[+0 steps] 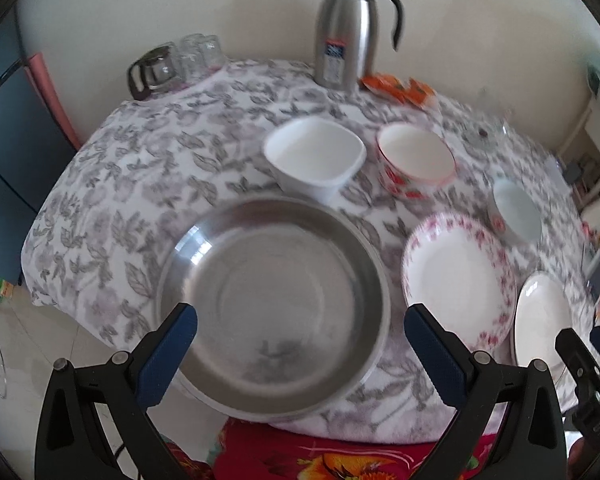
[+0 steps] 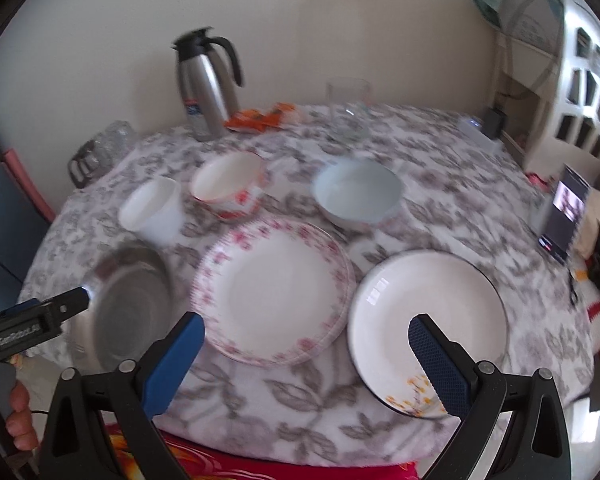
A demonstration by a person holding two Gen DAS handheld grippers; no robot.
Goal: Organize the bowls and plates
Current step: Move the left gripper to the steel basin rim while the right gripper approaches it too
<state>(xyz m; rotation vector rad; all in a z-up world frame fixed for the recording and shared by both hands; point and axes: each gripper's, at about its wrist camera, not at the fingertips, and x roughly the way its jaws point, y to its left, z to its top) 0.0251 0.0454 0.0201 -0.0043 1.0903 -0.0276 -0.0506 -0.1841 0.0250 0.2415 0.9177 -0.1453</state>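
Here both tools, left tool [image 1: 300, 328] and right tool [image 2: 306, 336], gape wide, holding nothing. The round steel basin [image 1: 272, 304] sits on the tabletop [image 1: 148, 168]; right of the basin lies the pink-flowered white plate [image 2: 272, 292], then the dark-rimmed white plate [image 2: 428, 320].

Left gripper [image 1: 300, 344] wide open, blue pads [image 1: 168, 356] spread on both sides of steel basin [image 1: 272, 304], above its near rim, not touching. Basin sits on leaf-print tablecloth [image 1: 140, 184] at near table edge. Behind basin: square white bowl [image 1: 316, 156], then red-flower bowl [image 1: 416, 160] just beside it. Right of basin: pink-rim plate [image 1: 460, 280]; small white bowl [image 1: 516, 212] behind it; plain white plate [image 1: 540, 320] at far right, partly hidden by right gripper [image 1: 588, 356]. Steel thermos jug [image 1: 348, 28] at back, orange packets [image 1: 400, 88] beside it; glass cups [image 1: 188, 60] back left. View blurred.
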